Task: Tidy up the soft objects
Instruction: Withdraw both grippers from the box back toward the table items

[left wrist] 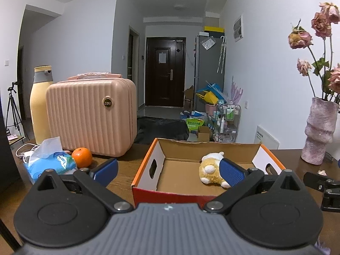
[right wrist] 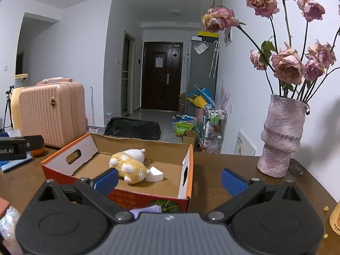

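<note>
A yellow and white plush toy (left wrist: 210, 167) lies inside an open cardboard box (left wrist: 148, 150) with orange rims on the brown table. It also shows in the right wrist view (right wrist: 129, 165), in the box (right wrist: 85, 144), next to a white wedge (right wrist: 156, 173). My left gripper (left wrist: 170, 172) is open and empty, held in front of the box, its right pad (left wrist: 230, 173) overlapping the toy in view. My right gripper (right wrist: 170, 180) is open and empty at the box's near right corner. A lilac soft thing (right wrist: 148, 209) peeks out just under it.
A pink ribbed case (left wrist: 91, 114), a yellow bottle (left wrist: 39, 102), an orange (left wrist: 81, 157) and a blue tissue pack (left wrist: 51, 163) stand left of the box. A pink vase with dried roses (right wrist: 280, 136) stands to the right. A pink iridescent thing (right wrist: 8, 221) lies at lower left.
</note>
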The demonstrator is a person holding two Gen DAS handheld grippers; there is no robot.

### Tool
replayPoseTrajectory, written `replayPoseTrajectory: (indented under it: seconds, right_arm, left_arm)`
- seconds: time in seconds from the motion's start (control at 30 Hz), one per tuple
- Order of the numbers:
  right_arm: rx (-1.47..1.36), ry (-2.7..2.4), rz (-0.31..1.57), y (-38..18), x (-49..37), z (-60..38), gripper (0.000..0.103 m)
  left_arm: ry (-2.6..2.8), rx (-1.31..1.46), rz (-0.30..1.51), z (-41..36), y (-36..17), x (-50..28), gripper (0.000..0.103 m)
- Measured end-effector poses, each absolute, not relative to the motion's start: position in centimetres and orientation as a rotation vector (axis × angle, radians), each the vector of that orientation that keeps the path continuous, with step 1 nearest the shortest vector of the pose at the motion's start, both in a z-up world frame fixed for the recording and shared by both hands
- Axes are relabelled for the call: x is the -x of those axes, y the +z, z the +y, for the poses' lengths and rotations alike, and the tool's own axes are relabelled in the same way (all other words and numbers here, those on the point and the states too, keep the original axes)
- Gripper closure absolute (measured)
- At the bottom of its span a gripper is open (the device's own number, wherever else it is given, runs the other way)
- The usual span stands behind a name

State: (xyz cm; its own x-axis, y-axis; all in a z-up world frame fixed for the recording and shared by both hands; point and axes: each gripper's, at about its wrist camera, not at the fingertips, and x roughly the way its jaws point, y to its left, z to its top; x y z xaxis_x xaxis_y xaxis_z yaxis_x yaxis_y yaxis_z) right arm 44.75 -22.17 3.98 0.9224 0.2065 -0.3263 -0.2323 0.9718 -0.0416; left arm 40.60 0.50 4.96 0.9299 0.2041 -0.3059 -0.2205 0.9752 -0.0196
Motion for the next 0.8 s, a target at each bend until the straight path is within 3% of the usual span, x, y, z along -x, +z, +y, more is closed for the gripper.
replayPoseTrajectory:
  seconds: [0.8]
  right_arm:
    - [0.11, 0.245, 0.319, 2.3, -33.7, -21.0, 0.0]
  left_arm:
    - [0.175, 0.02, 0.299, 0.3, 4.1, -29.1, 0.0]
